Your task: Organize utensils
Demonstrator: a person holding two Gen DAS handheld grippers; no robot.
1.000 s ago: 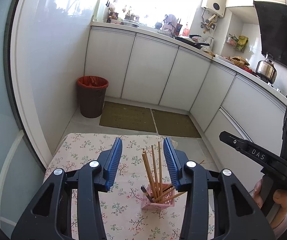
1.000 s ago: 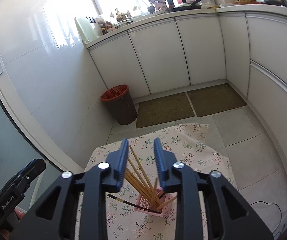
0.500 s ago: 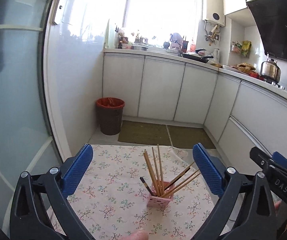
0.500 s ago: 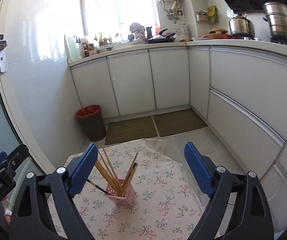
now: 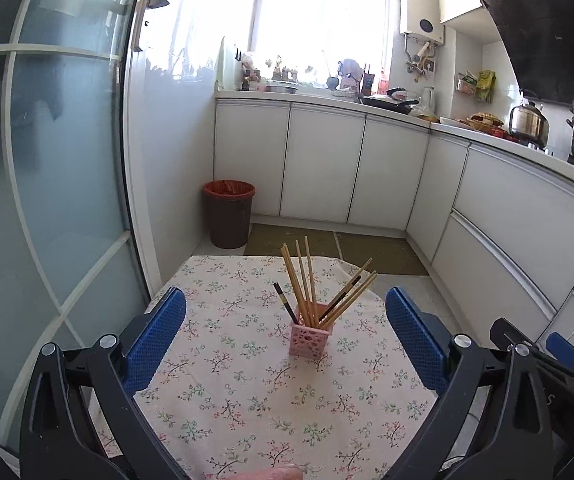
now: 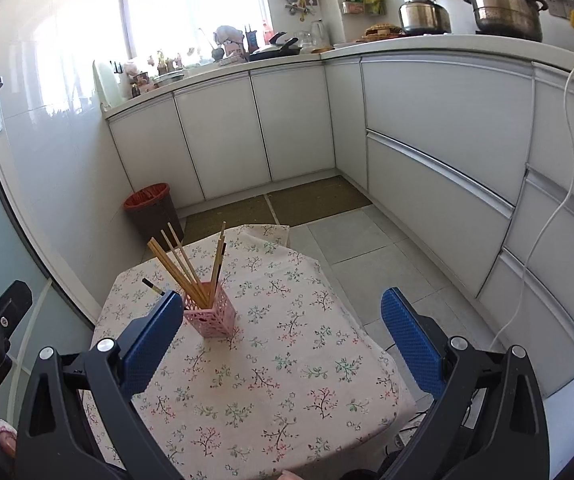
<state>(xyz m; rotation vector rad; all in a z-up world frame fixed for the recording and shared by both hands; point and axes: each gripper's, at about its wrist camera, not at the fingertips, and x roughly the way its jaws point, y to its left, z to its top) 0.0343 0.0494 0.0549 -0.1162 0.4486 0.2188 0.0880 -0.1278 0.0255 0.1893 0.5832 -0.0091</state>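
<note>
A pink perforated holder stands upright on the floral tablecloth. Several wooden chopsticks and a dark one lean out of it. My left gripper is open wide, well back from the holder, with nothing between its blue pads. My right gripper is also open wide and empty. The holder shows just beyond its left pad.
A brown bin with a red liner stands on the floor beyond the table. White cabinets run along the back and right. A glass door is at left. The other gripper's body shows at the right edge.
Both grippers have gone from nearly shut around the chopsticks to wide open. Both have drawn back from the holder, which now looks smaller and stands free.
</note>
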